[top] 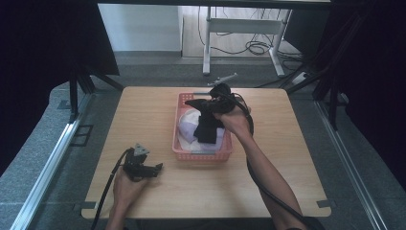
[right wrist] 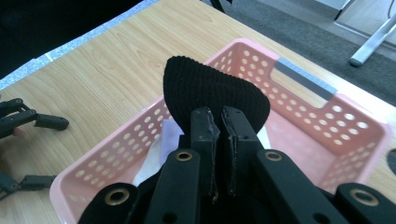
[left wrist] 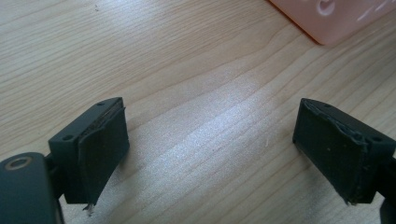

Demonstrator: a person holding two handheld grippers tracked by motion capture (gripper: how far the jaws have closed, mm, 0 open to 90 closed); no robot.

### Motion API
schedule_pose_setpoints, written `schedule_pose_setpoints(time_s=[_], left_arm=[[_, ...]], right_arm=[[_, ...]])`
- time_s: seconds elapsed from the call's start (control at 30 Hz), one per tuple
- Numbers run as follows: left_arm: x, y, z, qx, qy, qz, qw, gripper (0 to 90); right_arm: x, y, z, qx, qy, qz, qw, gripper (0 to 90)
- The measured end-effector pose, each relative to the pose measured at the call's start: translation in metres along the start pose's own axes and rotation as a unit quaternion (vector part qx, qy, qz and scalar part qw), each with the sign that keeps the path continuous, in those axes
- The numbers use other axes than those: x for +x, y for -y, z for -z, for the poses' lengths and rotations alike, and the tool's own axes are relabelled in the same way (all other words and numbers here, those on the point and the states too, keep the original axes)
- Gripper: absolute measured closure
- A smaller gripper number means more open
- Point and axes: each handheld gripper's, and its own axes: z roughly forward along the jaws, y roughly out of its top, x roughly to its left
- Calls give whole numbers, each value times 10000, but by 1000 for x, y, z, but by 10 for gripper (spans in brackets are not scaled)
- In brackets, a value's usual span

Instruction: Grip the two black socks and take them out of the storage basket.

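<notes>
Black knit cloth (right wrist: 212, 93) is pinched between the jaws of my right hand-held gripper (right wrist: 219, 116), lifted above the pink basket (right wrist: 345, 135) with its lower part hanging down toward the white and lilac laundry (top: 189, 129) inside. My worry is the grip: I seem to have only a fold of the cloth, so it could slide out and drop back in a heap, or the dangling end could snag on the basket rim and drag the light basket across the wooden surface (top: 143, 115). It might also pull up the pale piece beneath it. My right arm reaches forward over the basket, wrist bent so the jaws point back and down over it. My left hand-held gripper (left wrist: 210, 140) rests low near the front of the surface, left of the basket, jaws spread wide and holding nothing, too far off to steady the basket.
</notes>
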Motion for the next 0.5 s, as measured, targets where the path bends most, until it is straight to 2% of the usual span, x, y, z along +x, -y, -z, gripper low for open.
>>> schedule_pose_setpoints(time_s=[0.3,0.5], left_arm=[[0,0,0,-13,-2,17,10000,101],[0,0,0,-22,-3,23,10000,100]], right_arm=[[-13,10,31,-126,150,2,9998,835],[-27,24,48,-169,284,-120,9994,835]])
